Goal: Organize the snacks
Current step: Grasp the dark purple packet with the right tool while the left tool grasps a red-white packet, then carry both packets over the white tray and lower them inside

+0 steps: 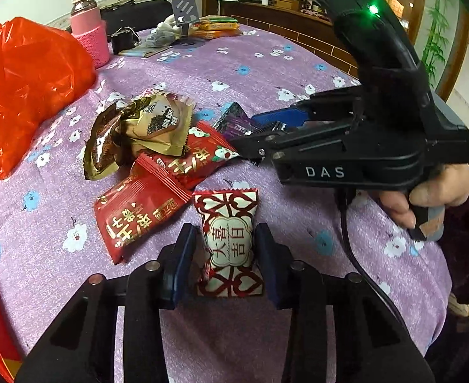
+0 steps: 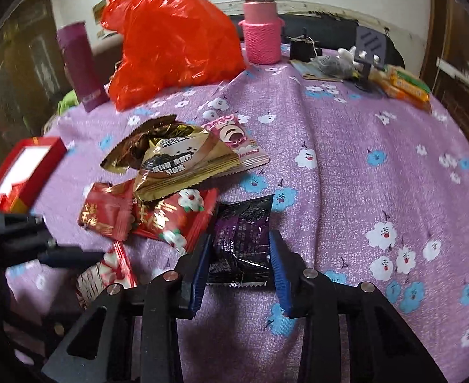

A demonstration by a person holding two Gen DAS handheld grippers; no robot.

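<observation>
A red-and-white candy packet (image 1: pixel 229 242) lies on the flowered purple cloth (image 1: pixel 282 63). My left gripper (image 1: pixel 228 252) is around it, a blue pad touching each long side. A dark purple packet (image 2: pixel 244 239) sits between the pads of my right gripper (image 2: pixel 239 266), which press on its edges. In the left wrist view the right gripper (image 1: pixel 250 131) reaches in from the right onto that purple packet (image 1: pixel 234 121). Two red packets (image 1: pixel 138 217) and gold-brown packets (image 1: pixel 151 127) are heaped just beyond. A pink packet (image 2: pixel 234 140) lies behind the heap.
A red plastic bag (image 2: pixel 170 44), a pink flask (image 2: pixel 261 32) and a purple bottle (image 2: pixel 81 67) stand at the back. A red box (image 2: pixel 20 172) lies at the left edge. Yellow packs (image 2: pixel 403 86) and a phone stand (image 1: pixel 185 12) are far right. A hand (image 1: pixel 426 198) grips the right handle.
</observation>
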